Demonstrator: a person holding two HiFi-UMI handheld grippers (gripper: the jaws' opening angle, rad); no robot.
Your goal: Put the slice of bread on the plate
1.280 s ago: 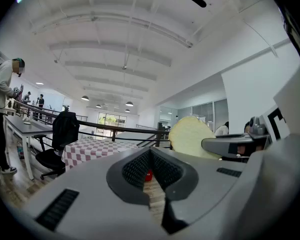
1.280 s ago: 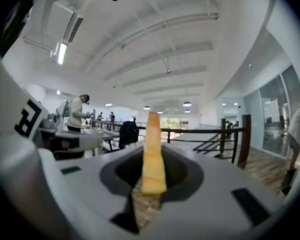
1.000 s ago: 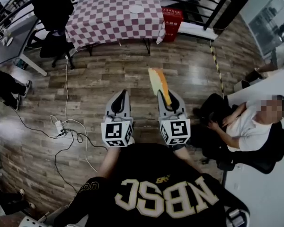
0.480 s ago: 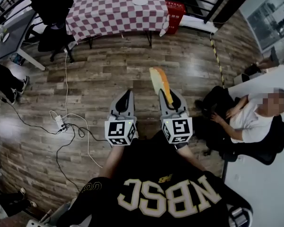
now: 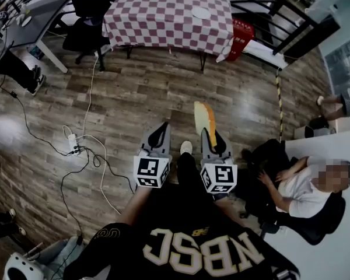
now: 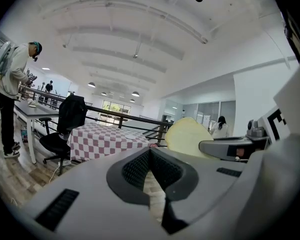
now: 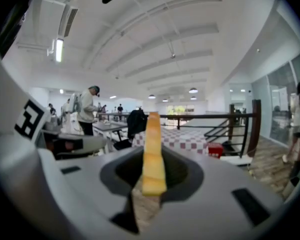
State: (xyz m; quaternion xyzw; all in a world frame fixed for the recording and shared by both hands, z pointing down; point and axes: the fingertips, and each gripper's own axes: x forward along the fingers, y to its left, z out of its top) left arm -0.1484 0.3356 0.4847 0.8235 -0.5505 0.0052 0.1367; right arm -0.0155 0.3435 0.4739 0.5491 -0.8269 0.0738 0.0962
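Note:
The slice of bread (image 5: 205, 116) stands on edge, pale face and orange crust, clamped between the jaws of my right gripper (image 5: 210, 134). The right gripper view shows its crust edge (image 7: 153, 154) upright in the middle. My left gripper (image 5: 162, 127) is beside it, shut and empty, with its jaw tips together (image 6: 150, 151); the bread's flat face (image 6: 187, 136) shows to its right. Across the wooden floor stands a table with a red-and-white checkered cloth (image 5: 163, 22), and a white plate (image 5: 201, 13) lies on it. Both grippers point toward that table, well short of it.
A person sits on a black chair (image 5: 303, 185) at the right beside a white tabletop (image 5: 338, 238). A power strip with cables (image 5: 76, 150) lies on the floor at left. A black office chair (image 5: 84, 37), a red box (image 5: 240, 32) and a black railing flank the checkered table.
Both grippers have sunk lower in the head view with the bread still held upright. The checkered table has shifted right in the picture.

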